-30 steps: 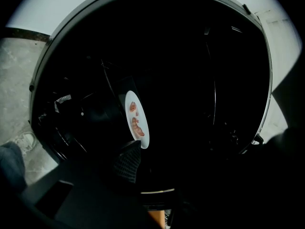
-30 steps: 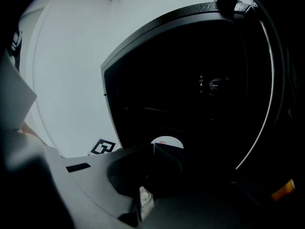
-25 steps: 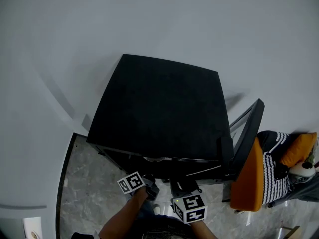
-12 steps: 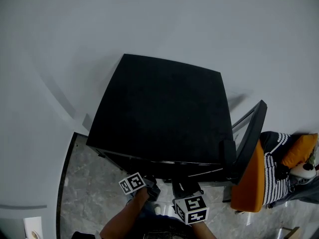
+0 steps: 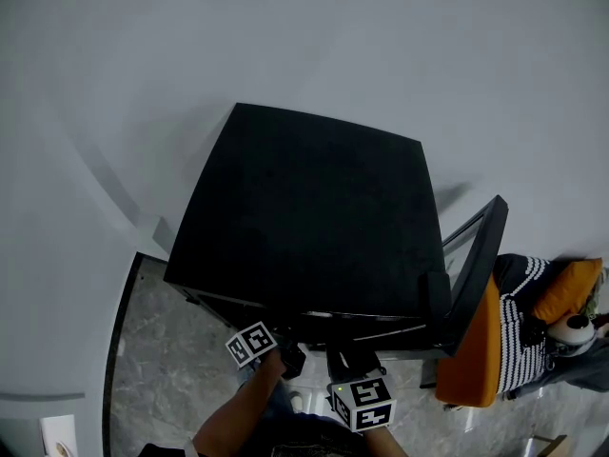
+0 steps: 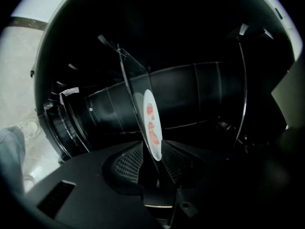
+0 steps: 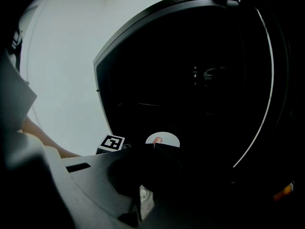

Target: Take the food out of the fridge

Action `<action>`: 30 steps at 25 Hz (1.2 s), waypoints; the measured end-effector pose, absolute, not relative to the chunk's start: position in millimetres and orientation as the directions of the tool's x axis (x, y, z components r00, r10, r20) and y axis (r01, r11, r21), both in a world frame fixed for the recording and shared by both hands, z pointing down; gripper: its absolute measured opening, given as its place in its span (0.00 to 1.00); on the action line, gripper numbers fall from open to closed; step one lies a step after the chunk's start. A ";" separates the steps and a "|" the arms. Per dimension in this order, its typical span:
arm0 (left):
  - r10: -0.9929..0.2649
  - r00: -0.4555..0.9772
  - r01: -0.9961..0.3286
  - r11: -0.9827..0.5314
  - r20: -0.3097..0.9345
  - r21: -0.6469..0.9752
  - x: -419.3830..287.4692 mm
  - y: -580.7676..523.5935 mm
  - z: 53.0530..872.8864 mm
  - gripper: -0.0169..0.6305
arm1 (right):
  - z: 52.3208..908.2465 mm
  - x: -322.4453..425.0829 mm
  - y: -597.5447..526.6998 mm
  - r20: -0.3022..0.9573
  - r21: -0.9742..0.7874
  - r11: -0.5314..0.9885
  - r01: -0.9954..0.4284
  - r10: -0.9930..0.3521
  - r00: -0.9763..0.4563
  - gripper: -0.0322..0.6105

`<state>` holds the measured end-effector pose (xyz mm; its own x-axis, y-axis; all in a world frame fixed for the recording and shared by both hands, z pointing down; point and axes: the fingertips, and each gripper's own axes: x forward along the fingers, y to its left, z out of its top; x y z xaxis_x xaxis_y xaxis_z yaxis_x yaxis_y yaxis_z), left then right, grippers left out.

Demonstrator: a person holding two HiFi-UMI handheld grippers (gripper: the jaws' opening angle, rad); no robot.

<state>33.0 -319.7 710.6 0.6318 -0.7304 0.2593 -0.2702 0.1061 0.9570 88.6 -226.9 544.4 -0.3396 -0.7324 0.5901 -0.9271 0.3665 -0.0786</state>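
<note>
left tool (image 6: 155, 151) clamped on plate (image 6: 151, 123) rim, right tool (image 7: 153, 146) jaws together, left forearm (image 5: 238, 412) extended forward

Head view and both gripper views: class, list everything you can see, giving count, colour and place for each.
Fridge: one, black, centre of head view, door open at right.
Wall: one, grey, behind fridge.
Floor: one, grey marble, below fridge.
Seat: one, orange, right of door.
Cloth: one, black-and-white striped, against seat.
Plate: one, white, inside fridge.
Food: several pieces, red, on plate.
Left gripper: one, black, shut on plate rim.
Right gripper: one, black, shut, empty, short of plate.
</note>
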 end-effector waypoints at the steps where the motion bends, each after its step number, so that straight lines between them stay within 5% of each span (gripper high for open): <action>1: -0.734 0.624 -0.272 0.120 0.270 0.955 31.4 -320.9 712.7 0.22 | 545.1 87.7 -226.7 0.592 -0.079 0.367 -0.927 -0.731 -0.340 0.08; 30: -0.787 0.570 -0.101 0.216 0.235 0.971 25.4 -316.1 712.8 0.06 | 542.6 90.2 -216.6 0.584 -0.093 0.370 -0.924 -0.732 -0.351 0.08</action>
